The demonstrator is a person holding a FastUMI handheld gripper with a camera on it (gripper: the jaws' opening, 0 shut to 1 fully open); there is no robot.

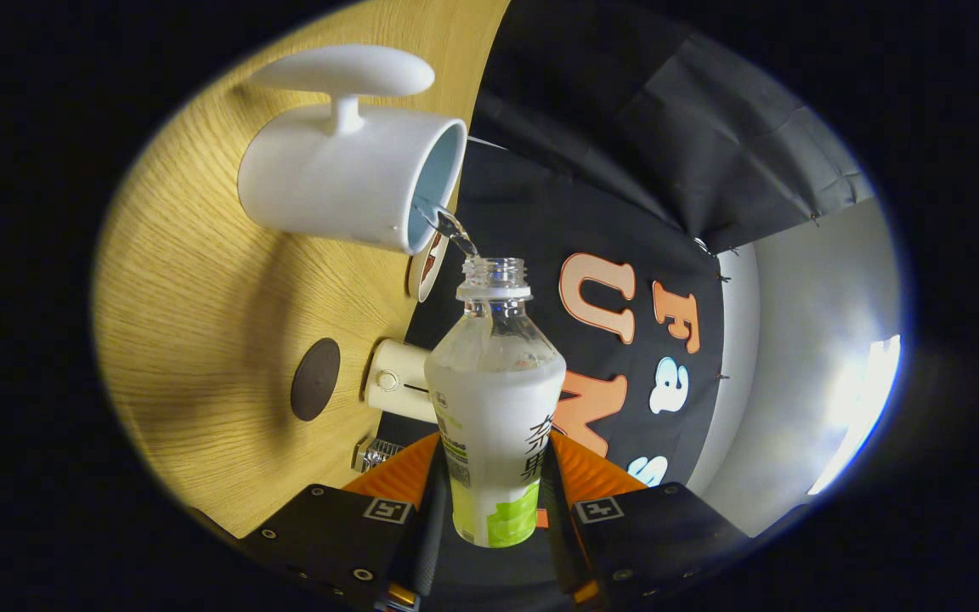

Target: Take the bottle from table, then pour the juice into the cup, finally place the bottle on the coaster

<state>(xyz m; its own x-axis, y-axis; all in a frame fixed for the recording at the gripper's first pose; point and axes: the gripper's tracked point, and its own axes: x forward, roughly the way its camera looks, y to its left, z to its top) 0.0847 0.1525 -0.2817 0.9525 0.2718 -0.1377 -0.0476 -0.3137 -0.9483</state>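
Observation:
My gripper (494,476) is shut on the clear plastic bottle (494,399), both orange fingers (400,476) pressing its white and green label. The view is rolled on its side, so the bottle is tipped toward the cup. Its uncapped mouth sits just off the rim of the white cup (353,183), which has a pale blue inside and a broad white handle. A thin clear stream (451,228) runs from the mouth into the cup. The dark round coaster (315,379) lies on the wooden table (192,289), beside the bottle and apart from the cup.
A small white device (396,380) stands by the table's edge between the coaster and the bottle. A small ribbed metal piece (370,453) lies near my left finger. A round disc (427,265) leans just beyond the cup. The booth's black cloth wall hangs behind.

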